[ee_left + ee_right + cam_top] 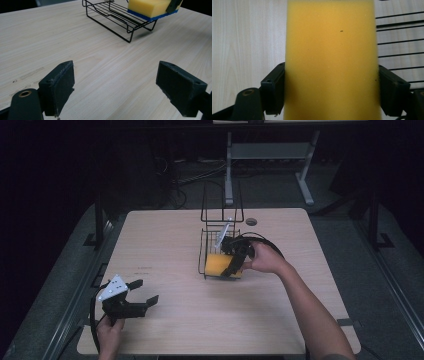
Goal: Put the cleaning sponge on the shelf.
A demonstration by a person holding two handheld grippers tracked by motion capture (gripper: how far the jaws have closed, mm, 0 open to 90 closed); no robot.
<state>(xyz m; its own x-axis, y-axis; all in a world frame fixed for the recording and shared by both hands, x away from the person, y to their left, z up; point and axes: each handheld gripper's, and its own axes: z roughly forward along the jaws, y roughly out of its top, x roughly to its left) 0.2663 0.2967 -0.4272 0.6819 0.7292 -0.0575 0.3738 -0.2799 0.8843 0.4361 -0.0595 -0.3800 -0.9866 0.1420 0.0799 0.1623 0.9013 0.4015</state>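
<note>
Nearest to us, at the front left corner of the bench point(165, 320), our left hand point(107, 334) holds the left gripper point(141, 296) low over the pale wood, its jaws spread wide with nothing between them; the grey three-cornered plate sits on top of it and its cable loops off the bench edge. In the left gripper view we see the two black pads point(60, 86) far apart over bare wood grain, and beyond them the black wire rack point(117, 18) standing on the bench with the sponge point(150, 7) resting at its near end, yellow foam on top and a blue layer beneath. Farther in, right of the bench's middle, our right hand point(267, 259) brings the right gripper point(233, 269) down onto that sponge point(220, 265), which lies in the front part of the wire rack point(202, 251). In the right gripper view the yellow foam point(330, 62) fills the gap between the jaws, and both pads point(273, 90) press against its sides, so the jaws are closed on the sponge at its full width; thin black rack wires run under it to the right and plain wood shows to the left. Behind the sponge the rack rises into a tall wire frame point(222, 210), and a small round grommet point(251, 221) sits in the bench top near the far edge.
</note>
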